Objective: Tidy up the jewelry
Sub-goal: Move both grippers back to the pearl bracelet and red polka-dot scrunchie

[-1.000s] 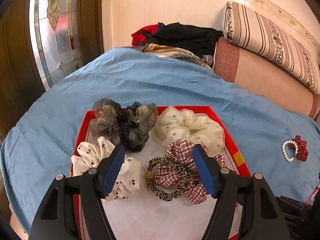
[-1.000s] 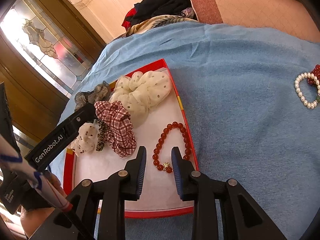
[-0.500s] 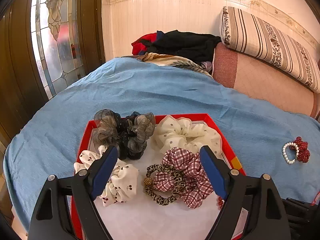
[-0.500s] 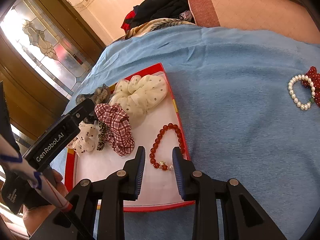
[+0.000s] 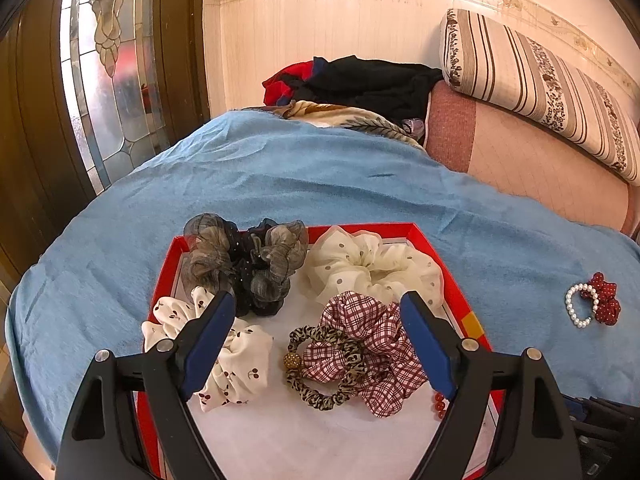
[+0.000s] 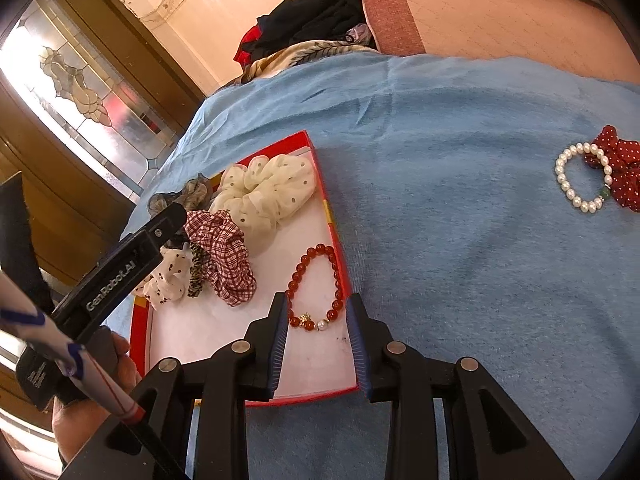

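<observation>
A red-rimmed tray (image 5: 438, 248) (image 6: 338, 240) with a white floor lies on a blue blanket. It holds several scrunchies: grey-black (image 5: 244, 260), cream dotted (image 5: 372, 264) (image 6: 268, 192), cherry-print white (image 5: 236, 360), red plaid (image 5: 372, 344) (image 6: 224, 252), and a leopard hair tie (image 5: 320, 364). A red bead bracelet (image 6: 316, 284) lies at the tray's right edge. My left gripper (image 5: 316, 344) is open and empty above the tray. My right gripper (image 6: 318, 344) is open and empty just short of the bracelet. A pearl bracelet (image 6: 580, 180) (image 5: 578, 306) and a red dotted scrunchie (image 6: 620, 172) (image 5: 604, 298) lie on the blanket to the right.
The blue blanket (image 5: 320, 176) covers a bed. Piled clothes (image 5: 360, 84) and a striped pillow (image 5: 540, 76) lie at the far end. A stained-glass door (image 5: 108, 60) stands on the left. The left gripper's body (image 6: 120, 272) shows in the right wrist view.
Both grippers have drawn back and up from the tray. The right gripper's jaws have opened a little wider, with the red bracelet left lying in the tray.
</observation>
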